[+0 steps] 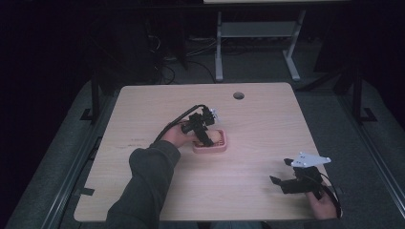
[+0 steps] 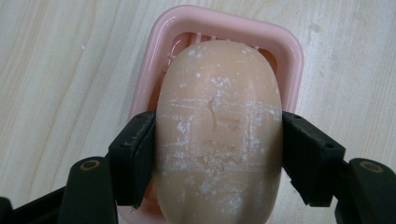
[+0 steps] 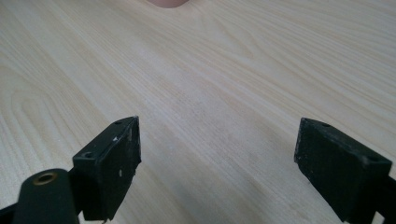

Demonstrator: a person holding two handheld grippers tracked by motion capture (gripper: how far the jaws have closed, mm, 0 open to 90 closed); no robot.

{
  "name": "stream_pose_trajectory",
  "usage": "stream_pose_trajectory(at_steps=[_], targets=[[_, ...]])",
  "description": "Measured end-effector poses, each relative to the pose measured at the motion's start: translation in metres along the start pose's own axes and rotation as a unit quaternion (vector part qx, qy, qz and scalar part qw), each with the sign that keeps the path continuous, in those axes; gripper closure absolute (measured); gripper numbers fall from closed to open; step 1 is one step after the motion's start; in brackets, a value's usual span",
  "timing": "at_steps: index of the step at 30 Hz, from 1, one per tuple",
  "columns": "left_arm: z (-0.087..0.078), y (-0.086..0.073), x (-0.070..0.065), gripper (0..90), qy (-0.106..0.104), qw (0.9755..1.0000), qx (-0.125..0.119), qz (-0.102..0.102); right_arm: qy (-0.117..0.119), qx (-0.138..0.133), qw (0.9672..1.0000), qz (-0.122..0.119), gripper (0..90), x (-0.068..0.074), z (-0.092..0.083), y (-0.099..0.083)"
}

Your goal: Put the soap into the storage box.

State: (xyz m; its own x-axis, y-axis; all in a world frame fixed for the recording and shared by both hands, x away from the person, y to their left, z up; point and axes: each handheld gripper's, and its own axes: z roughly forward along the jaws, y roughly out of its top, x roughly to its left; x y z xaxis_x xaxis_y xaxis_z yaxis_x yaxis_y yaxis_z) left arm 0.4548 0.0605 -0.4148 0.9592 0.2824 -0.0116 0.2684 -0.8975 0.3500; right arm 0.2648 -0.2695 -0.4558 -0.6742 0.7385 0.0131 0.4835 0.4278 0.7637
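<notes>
Dark room around a pale wood bench [image 1: 157, 191]; I see the pink dish [image 2: 285, 46] near its middle. My left tongs [image 2: 218, 154] are clamped on the soap [image 2: 219, 135], which sits in or just over the dish, I can't tell which. Grasp made, I judge; the move remains. Right tongs [image 3: 217, 163] gape, idle, well apart.

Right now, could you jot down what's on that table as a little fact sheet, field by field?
surface: light wooden table
held item: peach bar of soap, scuffed white
holder: pink soap dish, under the soap
left gripper: jaws pressed on both sides of the soap
right gripper: jaws apart, nothing between them, over bare table near the front right corner
soap lifted or resting: cannot tell
</notes>
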Motion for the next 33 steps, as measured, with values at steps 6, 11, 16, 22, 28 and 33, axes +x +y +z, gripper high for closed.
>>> stream_pose_trajectory(at_steps=[6,11,16,22,28,33], targets=[[0.0,0.0,0.0,32.0,-0.001,1.0,0.001,0.002,0.0,0.0,1.0,-0.001,14.1,0.0,0.0,0.0],[0.0,0.0,0.0,31.9,0.0,1.0,0.002,0.003,-0.001,-0.001,1.0,0.001,14.1,0.0,0.0,0.0],[0.0,0.001,-0.001,31.9,0.001,1.0,0.002,0.005,0.001,0.0,1.0,0.0,14.1,0.0,0.0,0.0],[0.0,0.001,-0.001,31.7,0.006,1.0,0.004,0.006,0.001,0.0,1.0,0.0,14.1,0.0,0.0,0.0],[-0.008,0.002,-0.004,28.9,0.01,0.9999,-0.008,0.012,0.0,0.003,1.0,-0.003,14.1,0.001,0.001,0.0],[-0.014,0.001,-0.008,28.4,0.009,0.9998,-0.01,0.016,0.0,0.002,1.0,-0.002,14.1,0.001,0.001,0.001]])
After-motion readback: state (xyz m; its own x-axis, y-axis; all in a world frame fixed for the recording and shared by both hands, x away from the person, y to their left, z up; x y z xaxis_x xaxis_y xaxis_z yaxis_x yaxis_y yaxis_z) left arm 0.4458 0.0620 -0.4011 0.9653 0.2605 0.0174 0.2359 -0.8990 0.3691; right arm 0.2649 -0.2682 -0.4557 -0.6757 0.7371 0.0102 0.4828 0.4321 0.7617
